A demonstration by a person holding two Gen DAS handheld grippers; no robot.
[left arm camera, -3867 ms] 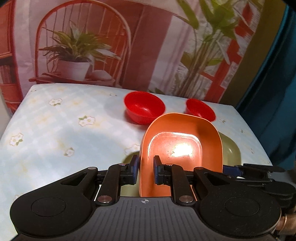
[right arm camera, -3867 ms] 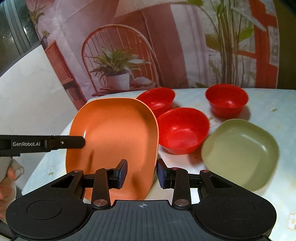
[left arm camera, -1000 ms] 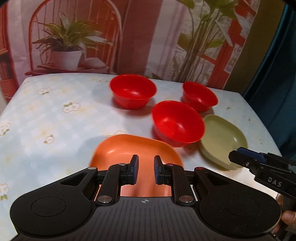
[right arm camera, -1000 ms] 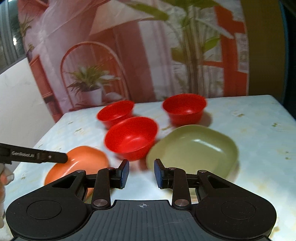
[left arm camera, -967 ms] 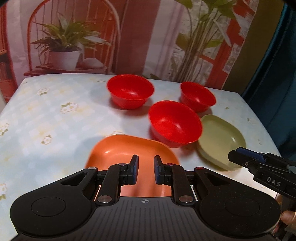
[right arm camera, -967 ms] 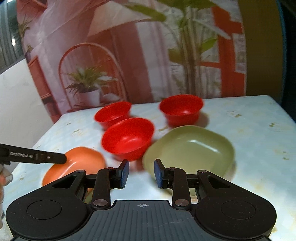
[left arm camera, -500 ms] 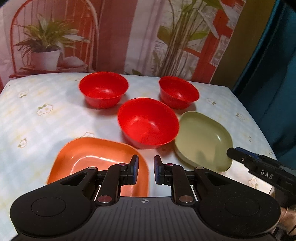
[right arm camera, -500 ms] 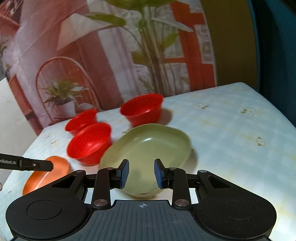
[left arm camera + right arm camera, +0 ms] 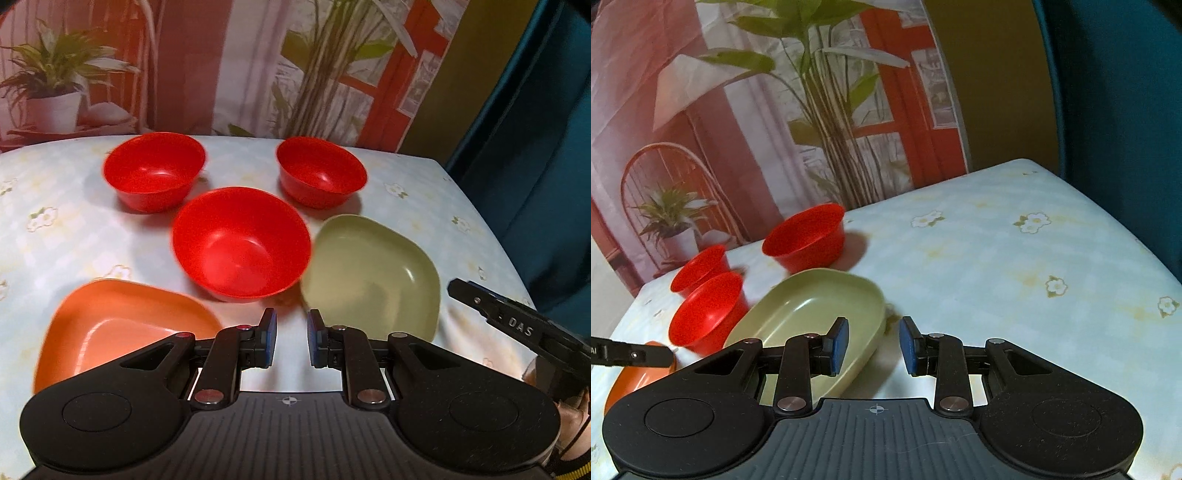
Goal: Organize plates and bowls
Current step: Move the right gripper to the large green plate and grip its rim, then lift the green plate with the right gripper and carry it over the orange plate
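With both the right hand-held gripper [image 9: 873,345] and left hand-held gripper [image 9: 289,341] apart and empty, a shallow bite on the smooth square olive-green plastic plate [image 9: 812,317] could let its rim slip free.

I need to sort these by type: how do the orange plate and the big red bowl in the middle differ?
The orange plate is shallow with a rounded-square outline; the middle red bowl is deep and round. The plate is pale orange, the bowl bright red. The plate lies nearer the left gripper, the bowl farther back. Both sit upright and empty on the tablecloth.
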